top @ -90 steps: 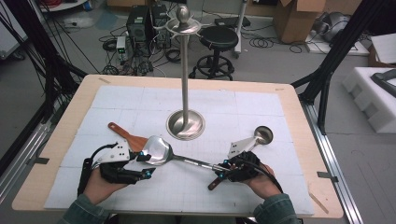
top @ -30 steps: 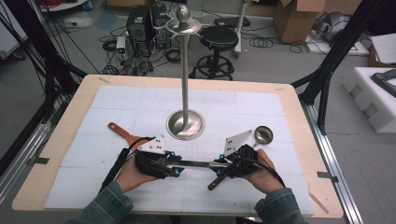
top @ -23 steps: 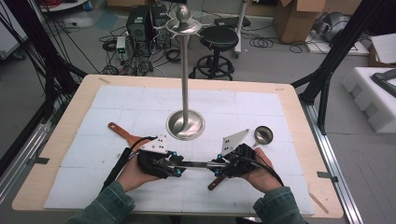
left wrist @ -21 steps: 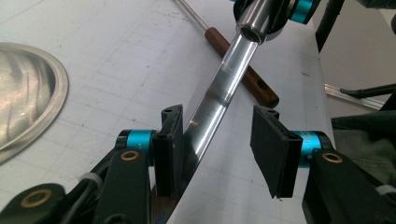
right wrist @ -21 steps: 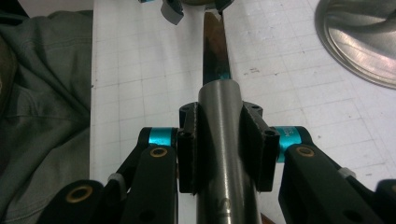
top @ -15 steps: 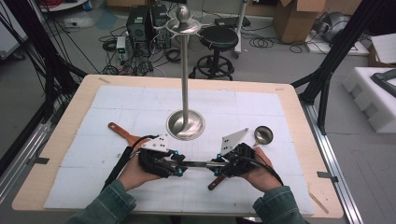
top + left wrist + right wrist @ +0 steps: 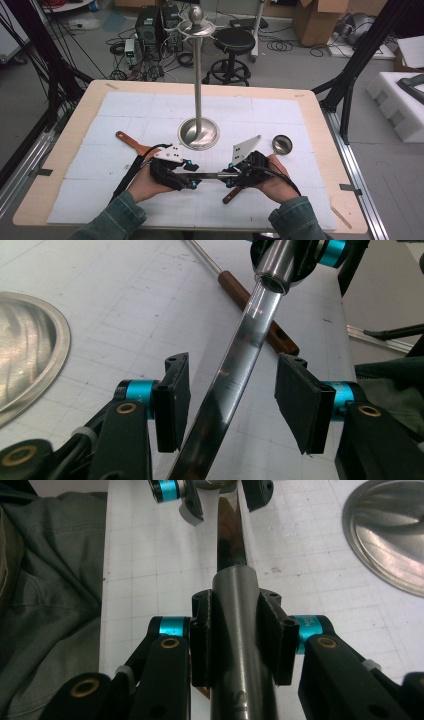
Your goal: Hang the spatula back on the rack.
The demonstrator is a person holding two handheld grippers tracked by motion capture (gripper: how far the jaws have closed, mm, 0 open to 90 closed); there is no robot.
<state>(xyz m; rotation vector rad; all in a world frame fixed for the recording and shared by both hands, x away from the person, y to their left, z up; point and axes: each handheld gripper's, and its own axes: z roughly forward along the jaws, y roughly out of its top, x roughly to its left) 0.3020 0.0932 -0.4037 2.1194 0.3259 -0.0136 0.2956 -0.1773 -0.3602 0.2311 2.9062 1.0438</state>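
Observation:
A long steel utensil (image 7: 210, 175) spans level between both hands near the table's front. My right gripper (image 7: 229, 176) is shut on its thick round handle (image 7: 240, 610), pads pressed on both sides. My left gripper (image 7: 192, 176) faces it, and its jaws have just been opening. In the left gripper view the flat shiny shaft (image 7: 235, 365) runs between the pads (image 7: 300, 407), close to the left pad and clear of the right one. The utensil's bowl end is hidden under the left hand.
A tall steel stand (image 7: 198, 132) with a round base rises just behind the hands. A small ladle (image 7: 282, 144) lies at the right, its wooden handle (image 7: 232, 195) passing under the right hand. Another wooden handle (image 7: 131, 142) lies at the left. A green sleeve (image 7: 50, 580) is nearby.
Three seconds ago the left gripper sat further left with the utensil's bowl showing beside it; now it sits nearer the middle, over that end. Over the last second both hands stay put.

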